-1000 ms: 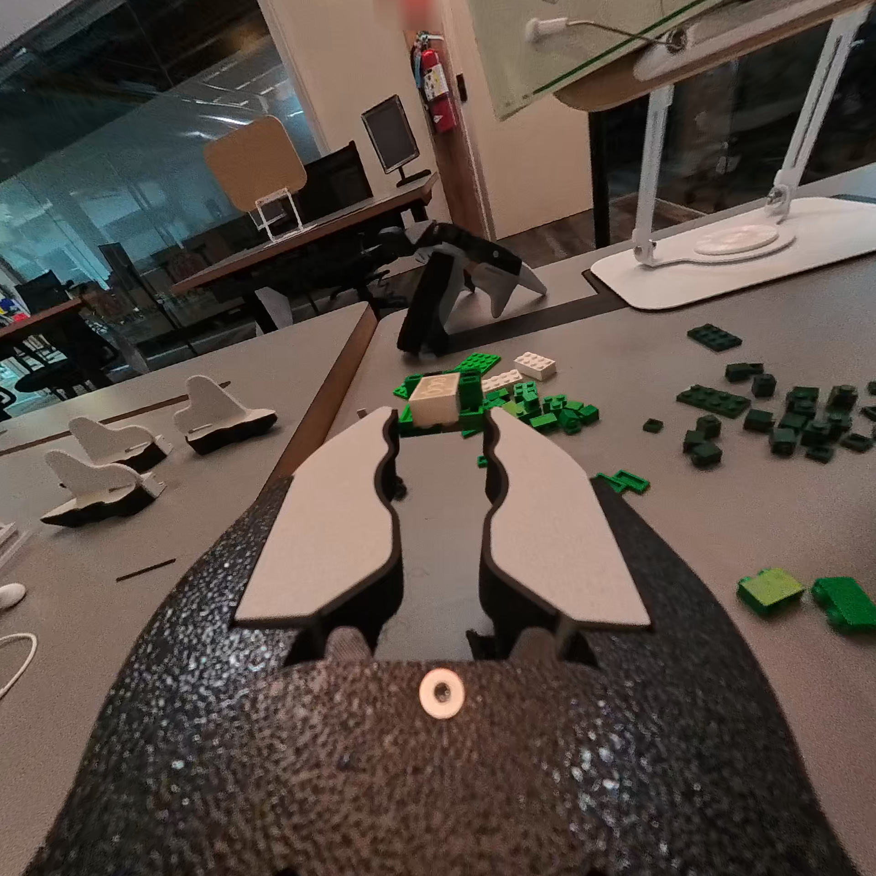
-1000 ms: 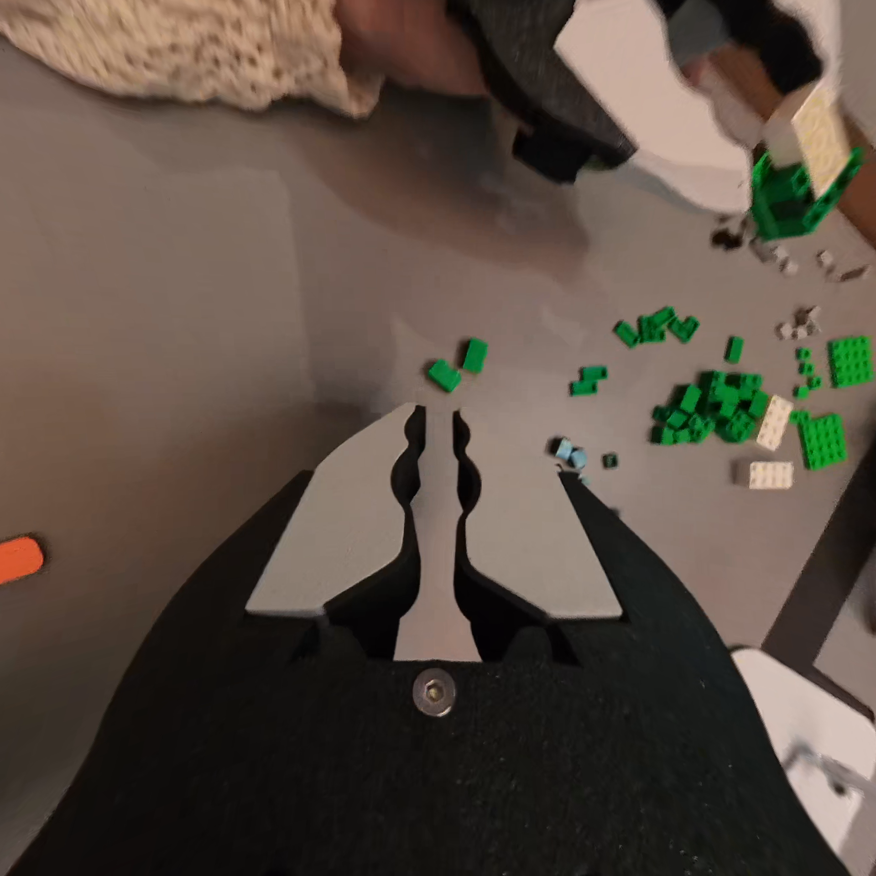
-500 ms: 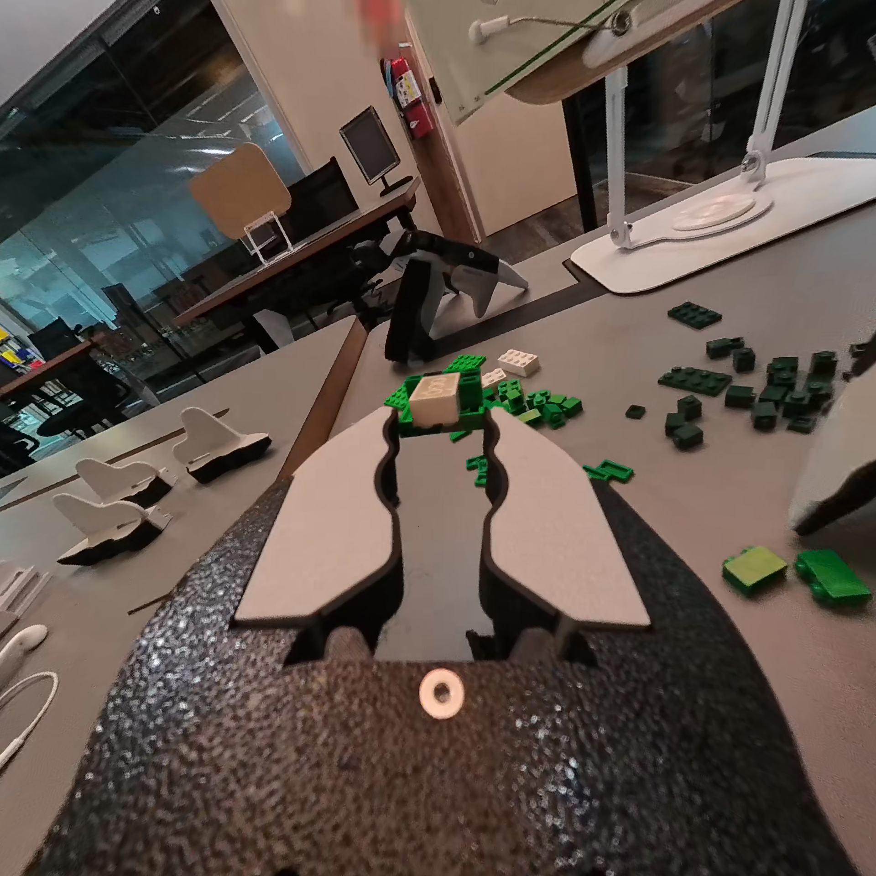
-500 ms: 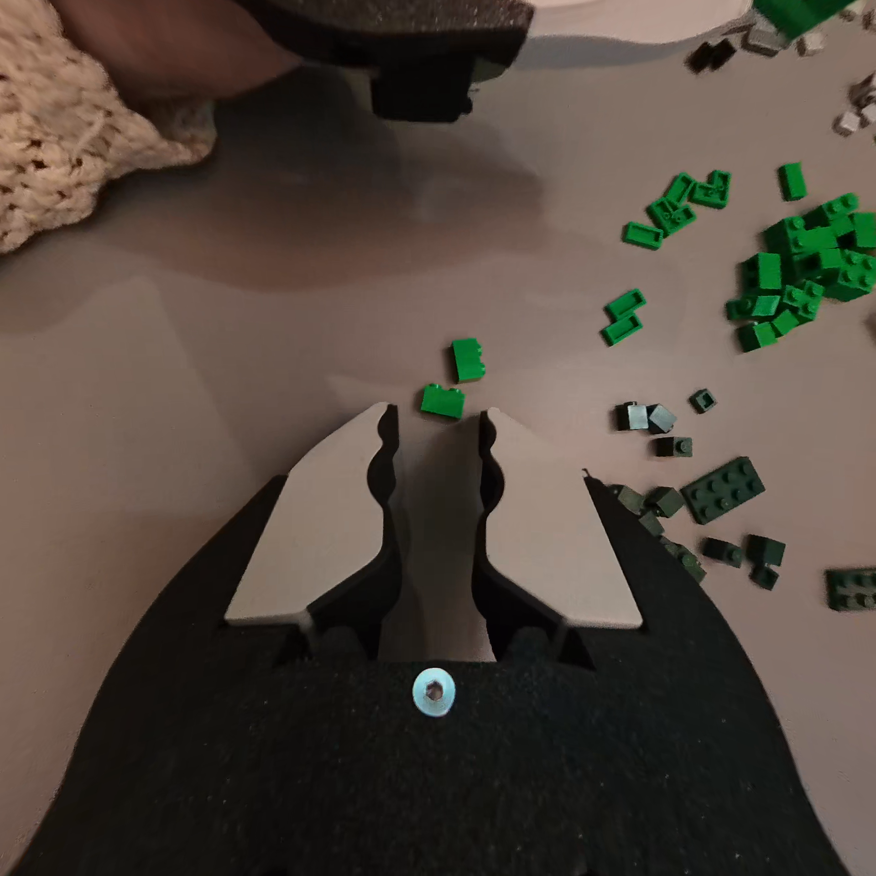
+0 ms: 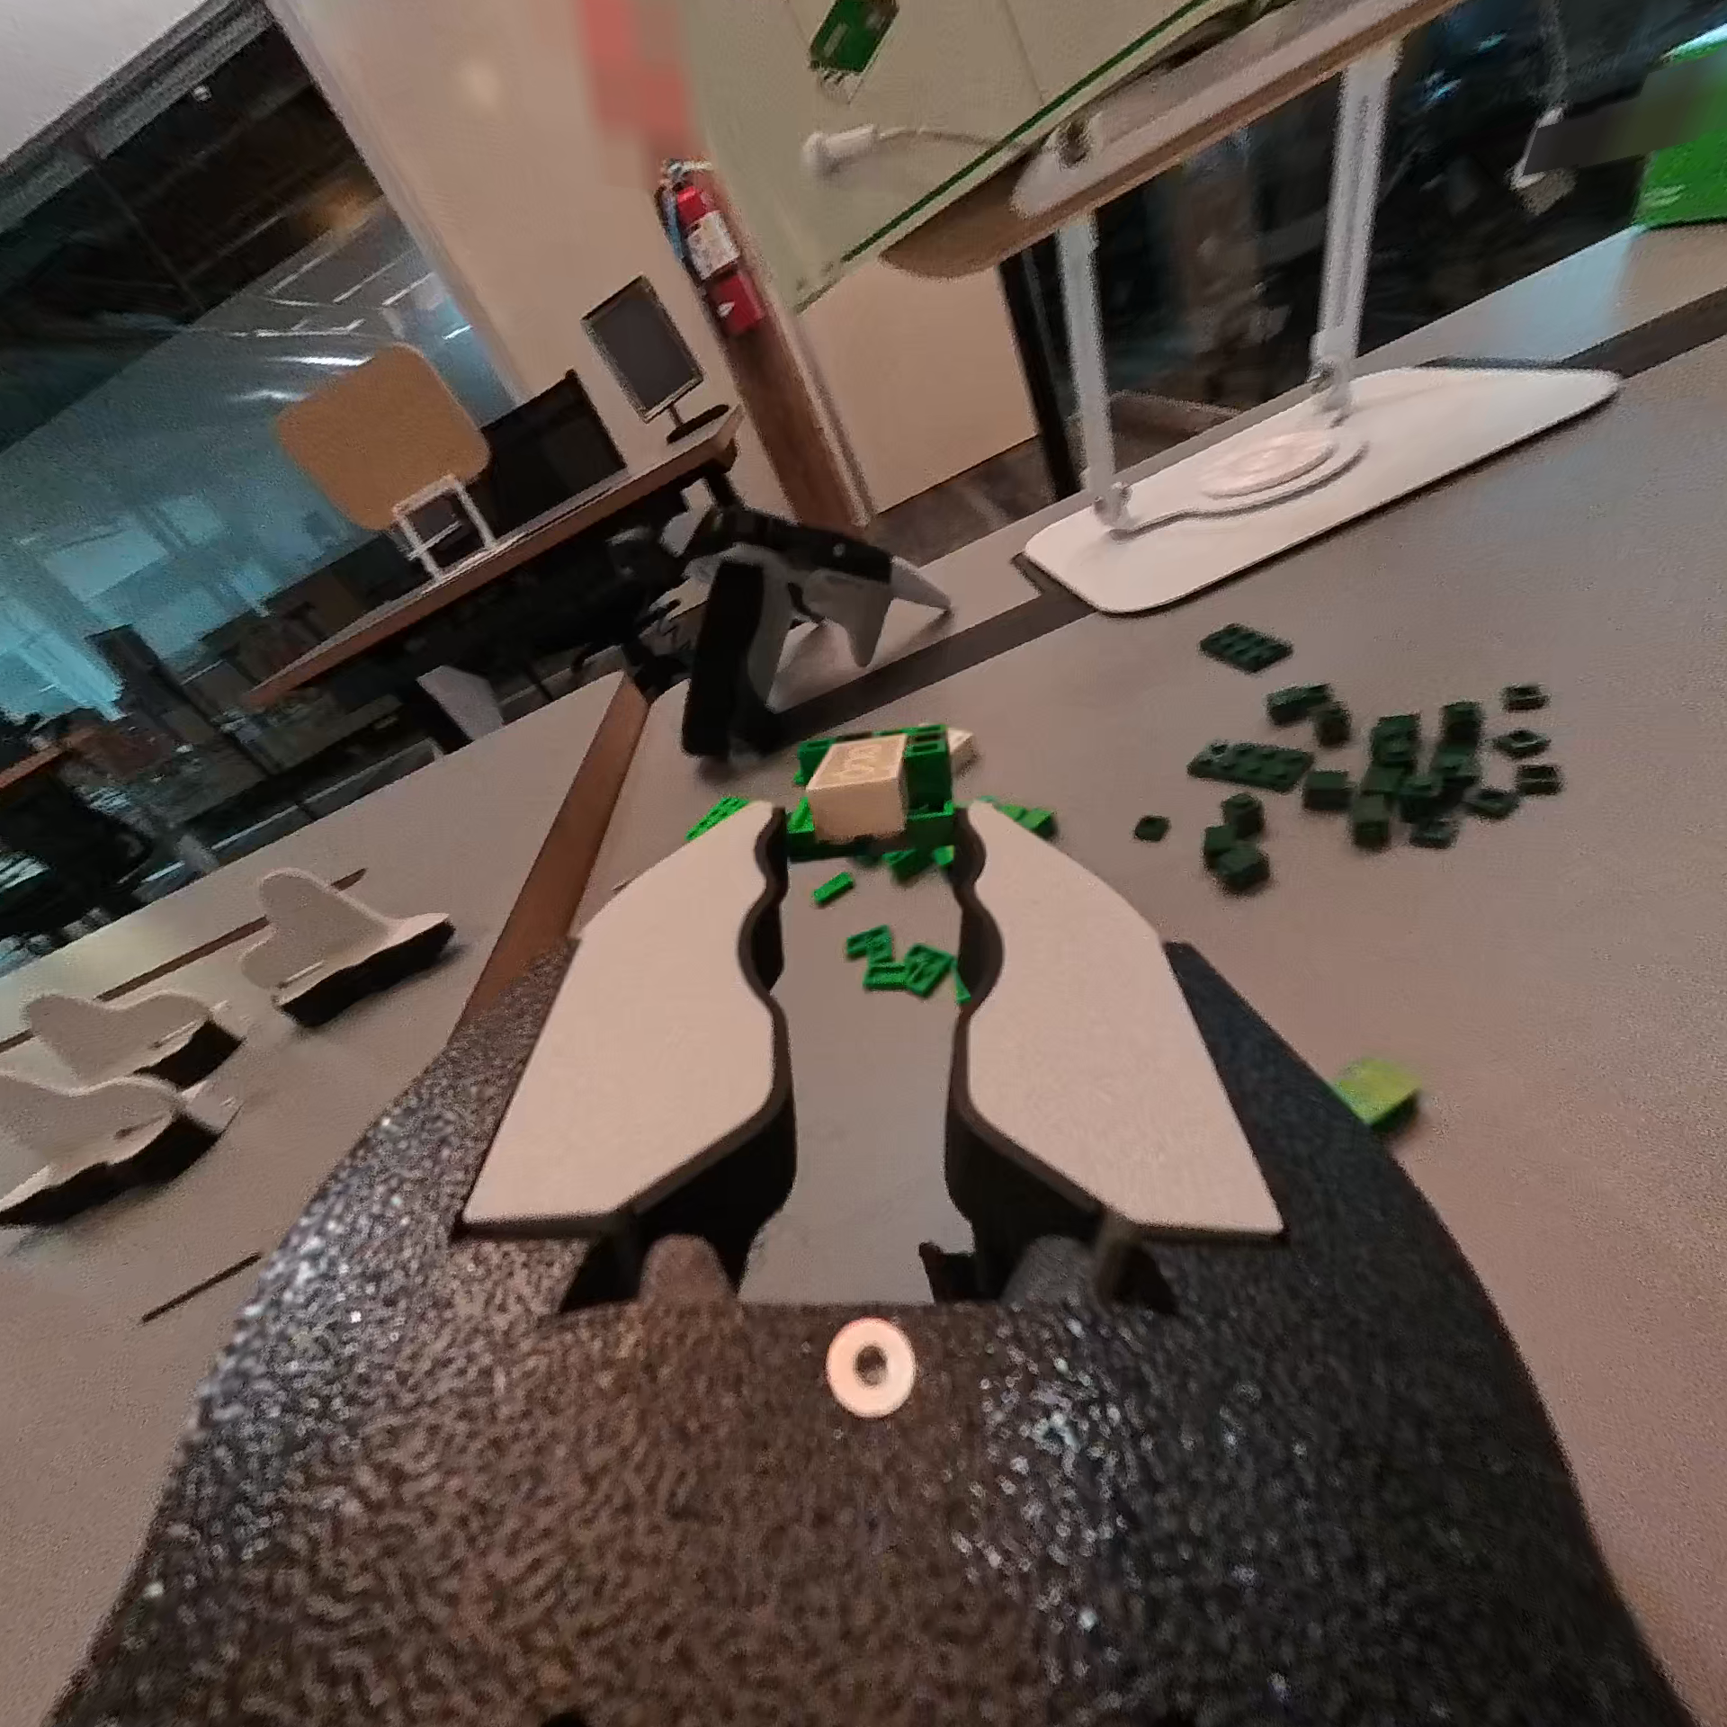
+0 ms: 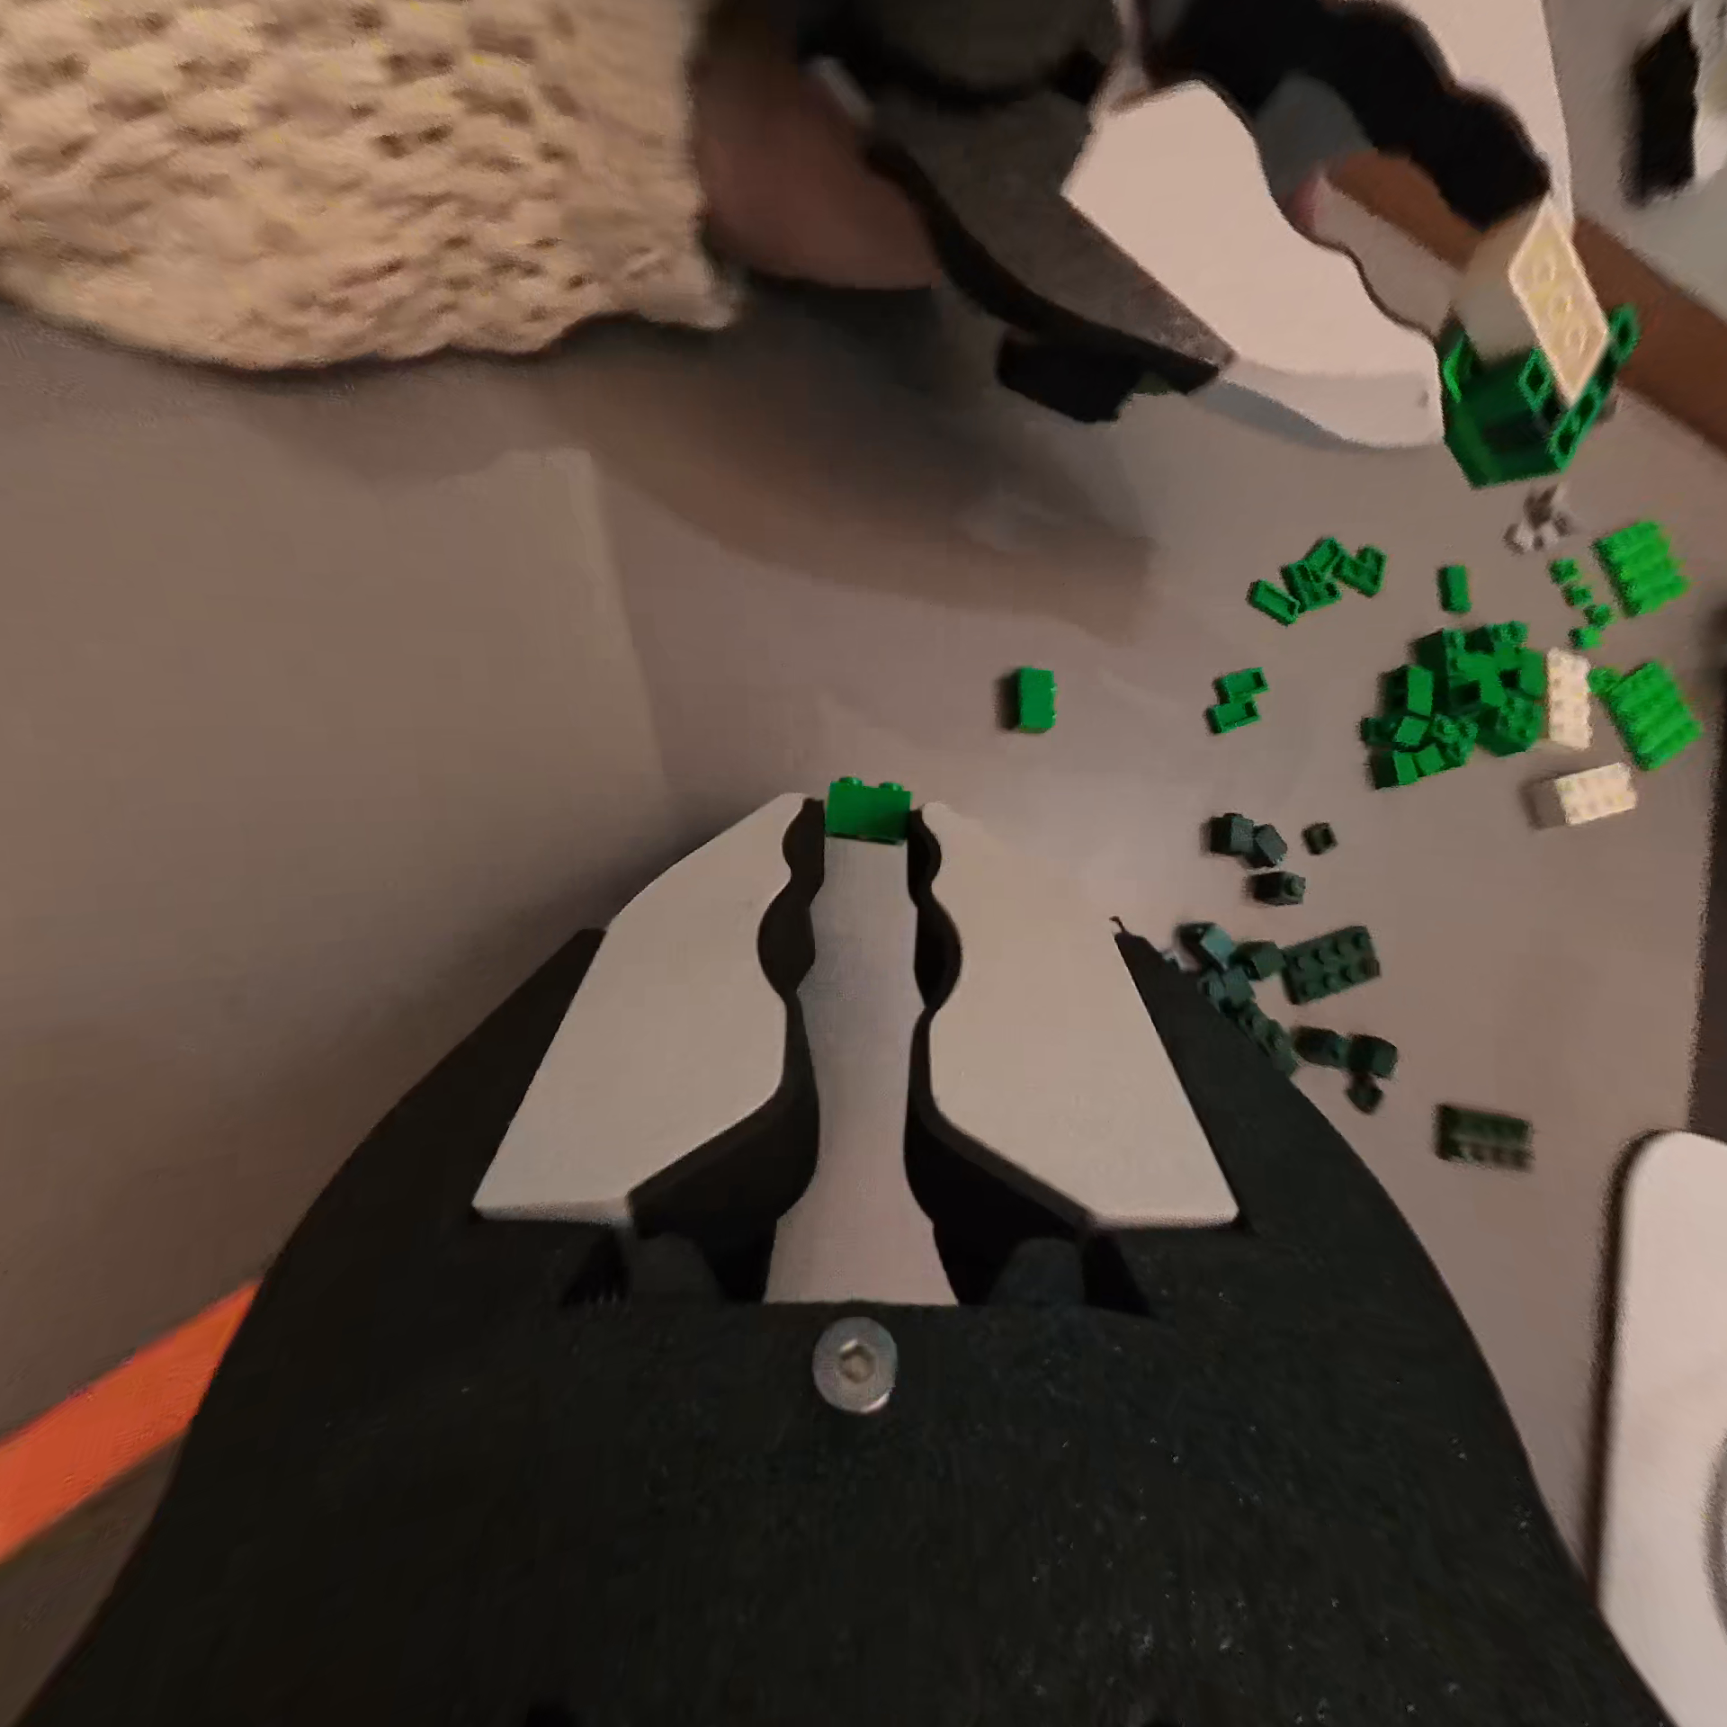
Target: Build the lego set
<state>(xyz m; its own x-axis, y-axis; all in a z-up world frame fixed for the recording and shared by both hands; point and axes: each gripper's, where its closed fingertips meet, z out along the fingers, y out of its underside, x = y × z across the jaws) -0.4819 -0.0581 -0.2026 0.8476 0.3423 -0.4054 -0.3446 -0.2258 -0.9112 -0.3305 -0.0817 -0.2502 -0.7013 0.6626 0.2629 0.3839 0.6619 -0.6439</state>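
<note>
My left gripper [image 5: 874, 815] is shut on a partly built model [image 5: 874, 785] of bright green bricks with a white brick on top, held above the grey table. The right wrist view shows this model [image 6: 1533, 392] in the air at the top right. My right gripper [image 6: 869, 808] is shut on a small bright green brick [image 6: 869, 808] at its fingertips, above the table. One more loose green brick [image 6: 1031, 696] lies just beyond it and also shows in the left wrist view [image 5: 1374, 1093].
A bright green brick pile [image 6: 1458, 701], white bricks [image 6: 1584, 794] and dark green bricks [image 6: 1327, 963] lie on the right. A white lamp base [image 5: 1308, 467] and a spare gripper [image 5: 748, 635] stand at the back, loose finger parts [image 5: 346, 944] at the left. A knit sleeve [image 6: 327, 168] is close by.
My right gripper has shut on one of the two green bricks in front of it and raised it. My left gripper has lifted the model higher.
</note>
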